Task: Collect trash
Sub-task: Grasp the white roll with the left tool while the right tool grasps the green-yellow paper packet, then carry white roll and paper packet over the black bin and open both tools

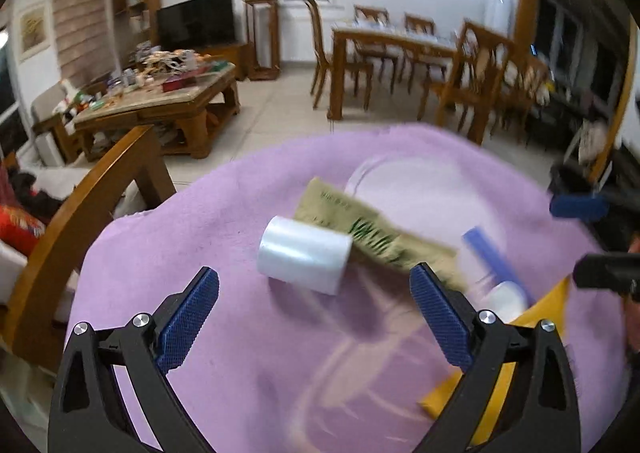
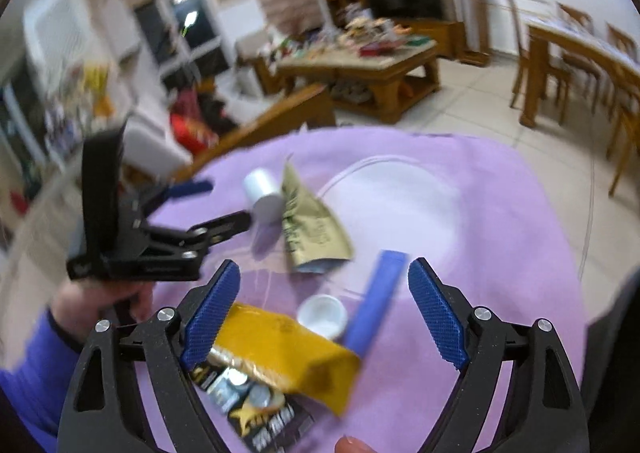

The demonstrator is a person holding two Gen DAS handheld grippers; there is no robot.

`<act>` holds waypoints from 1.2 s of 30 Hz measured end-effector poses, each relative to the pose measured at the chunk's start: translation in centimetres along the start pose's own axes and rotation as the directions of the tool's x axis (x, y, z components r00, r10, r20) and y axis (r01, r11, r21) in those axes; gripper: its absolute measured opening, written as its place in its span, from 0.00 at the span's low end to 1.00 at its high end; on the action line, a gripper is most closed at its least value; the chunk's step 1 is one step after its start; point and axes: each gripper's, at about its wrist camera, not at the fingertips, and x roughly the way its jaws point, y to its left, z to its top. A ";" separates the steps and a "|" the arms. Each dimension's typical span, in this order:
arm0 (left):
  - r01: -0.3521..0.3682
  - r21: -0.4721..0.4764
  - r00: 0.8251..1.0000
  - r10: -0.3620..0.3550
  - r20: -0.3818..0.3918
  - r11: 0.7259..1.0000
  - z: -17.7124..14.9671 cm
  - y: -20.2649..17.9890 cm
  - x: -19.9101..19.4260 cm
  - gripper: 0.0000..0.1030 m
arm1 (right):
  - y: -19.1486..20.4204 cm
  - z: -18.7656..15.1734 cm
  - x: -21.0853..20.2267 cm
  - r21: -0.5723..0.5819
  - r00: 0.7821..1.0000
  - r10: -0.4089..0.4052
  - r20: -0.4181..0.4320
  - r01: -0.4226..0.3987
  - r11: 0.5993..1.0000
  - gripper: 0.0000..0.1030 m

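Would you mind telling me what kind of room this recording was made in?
Most likely a home's combined living and dining room: a television behind a cluttered wooden coffee table, and a dining table ringed with wooden chairs.

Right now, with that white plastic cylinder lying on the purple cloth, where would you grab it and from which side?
Across its curved middle, coming down from above with the left gripper, whose jaws stand open just short of it. The white plastic cylinder lies on its side on the purple cloth, so its round wall faces up; its far end touches the olive foil pouch.

No print can be read: the lettering on the gold sachet (image 2: 316,229) and black packet (image 2: 260,409) is blurred.
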 end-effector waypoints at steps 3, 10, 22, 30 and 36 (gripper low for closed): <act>0.010 0.045 0.999 -0.009 -0.033 0.999 -0.2 0.0 1.5 0.86 | 1.9 0.5 3.0 -0.081 0.998 -0.034 -0.056 0.029 0.996 0.83; 0.093 -0.011 0.993 -0.093 -0.071 0.996 -0.4 1.7 2.7 0.50 | 3.6 1.3 8.7 -0.210 0.982 -0.150 -0.116 0.123 0.970 0.83; 0.065 -0.114 0.998 -0.065 0.004 0.991 -1.0 4.2 0.8 0.50 | 4.8 1.8 12.7 -0.247 0.974 -0.181 -0.138 0.143 0.959 0.11; 0.056 -0.166 0.994 -0.038 0.107 0.985 -0.6 4.4 -2.3 0.50 | 3.0 1.9 7.3 -0.087 0.998 -0.015 -0.054 0.010 0.996 0.07; 0.080 -0.152 0.979 -0.049 0.197 0.985 -0.5 1.5 -6.5 0.50 | 1.6 1.2 0.2 -0.009 0.994 0.092 0.061 -0.092 0.996 0.07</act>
